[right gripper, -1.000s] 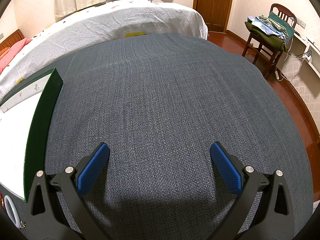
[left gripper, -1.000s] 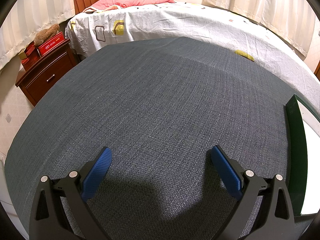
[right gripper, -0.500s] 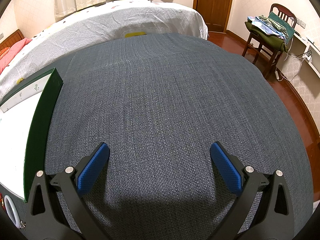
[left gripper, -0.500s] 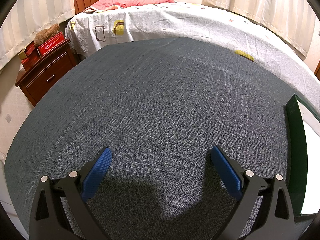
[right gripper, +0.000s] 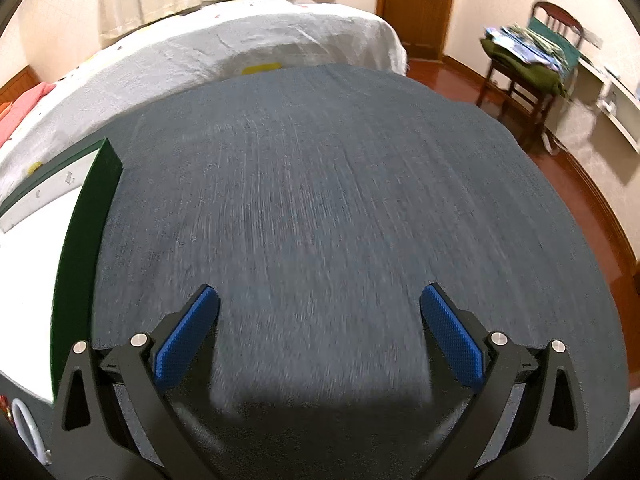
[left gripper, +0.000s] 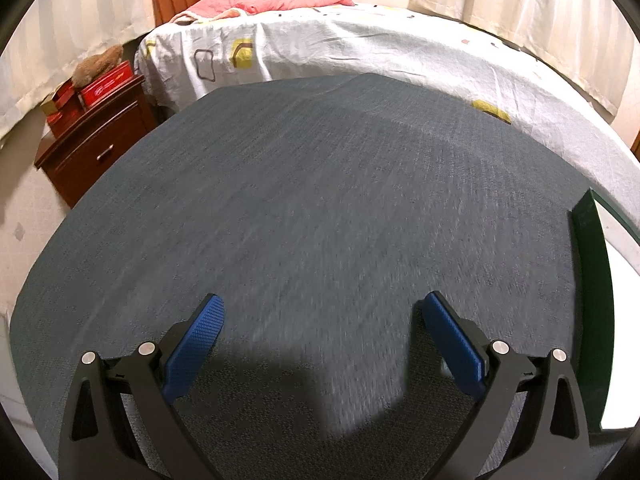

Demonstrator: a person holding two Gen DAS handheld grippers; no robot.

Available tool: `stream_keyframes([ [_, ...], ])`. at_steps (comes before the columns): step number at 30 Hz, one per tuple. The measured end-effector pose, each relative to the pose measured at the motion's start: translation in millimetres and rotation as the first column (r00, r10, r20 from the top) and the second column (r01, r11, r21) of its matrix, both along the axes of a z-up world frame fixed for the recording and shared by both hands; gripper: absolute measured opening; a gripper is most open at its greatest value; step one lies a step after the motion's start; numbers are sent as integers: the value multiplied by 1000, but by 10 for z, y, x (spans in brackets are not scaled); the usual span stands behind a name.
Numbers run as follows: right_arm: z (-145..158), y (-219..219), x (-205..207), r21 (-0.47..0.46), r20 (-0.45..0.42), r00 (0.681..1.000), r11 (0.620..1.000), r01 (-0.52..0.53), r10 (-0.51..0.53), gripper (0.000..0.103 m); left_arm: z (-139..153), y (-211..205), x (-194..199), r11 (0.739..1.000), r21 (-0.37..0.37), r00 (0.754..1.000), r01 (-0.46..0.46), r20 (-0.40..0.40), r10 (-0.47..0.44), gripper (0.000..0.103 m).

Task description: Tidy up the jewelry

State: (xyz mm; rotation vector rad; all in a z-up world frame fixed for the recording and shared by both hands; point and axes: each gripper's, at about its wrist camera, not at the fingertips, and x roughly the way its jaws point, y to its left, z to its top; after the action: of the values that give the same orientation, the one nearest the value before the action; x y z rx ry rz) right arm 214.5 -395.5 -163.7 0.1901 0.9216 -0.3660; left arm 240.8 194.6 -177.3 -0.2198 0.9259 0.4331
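While both views are smeared by motion blur, the left tongs plainly stand spread wide, their blue pads far apart with nothing between them, above the grey woven tabletop. The right tongs are spread just as wide and also grip nothing, poised over the same cloth surface. A dark green box with a white interior sits at the right edge of the left wrist view, and it appears at the left edge of the right wrist view, so it lies between the two tongs. At the bottom left corner of the right wrist view, near the box's closest corner, a pale ring-shaped piece rests on the tabletop; it is too cropped to tell what kind of jewelry it is. Beyond the tabletop lies a bed under a white patterned sheet, with pink pillows at a wooden headboard. A wooden nightstand carrying red boxes stands at the left, while a chair piled with clothes stands near a wooden door.
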Motion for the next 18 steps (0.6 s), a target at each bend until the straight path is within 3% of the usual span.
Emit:
stream_keyframes([
  [3, 115, 179, -215, 36, 57, 998, 999, -4, 2, 99, 114, -196, -153, 1000, -4, 999, 31, 34, -31, 96],
  [6, 346, 479, -519, 20, 141, 988, 998, -61, 57, 99, 429, -584, -437, 993, 71, 987, 98, 118, -106, 96],
  [9, 529, 802, -799, 9, 183, 974, 990, -141, 137, 99, 746, -987, -756, 977, 139, 965, 163, 181, -187, 96],
  [12, 704, 1094, -1087, -40, 210, 955, 978, -204, 208, 99, 1012, -1258, -1118, 965, 145, 936, 217, 250, -248, 96],
  [15, 882, 1302, -1339, -74, 242, 934, 964, -254, 264, 99, 1147, -1390, -1468, 968, 128, 927, 215, 285, -244, 96],
  [18, 1035, 1448, -1582, -105, 289, 906, 951, -292, 310, 99, 1213, -1508, -1752, 964, 165, 920, 209, 302, -251, 96],
])
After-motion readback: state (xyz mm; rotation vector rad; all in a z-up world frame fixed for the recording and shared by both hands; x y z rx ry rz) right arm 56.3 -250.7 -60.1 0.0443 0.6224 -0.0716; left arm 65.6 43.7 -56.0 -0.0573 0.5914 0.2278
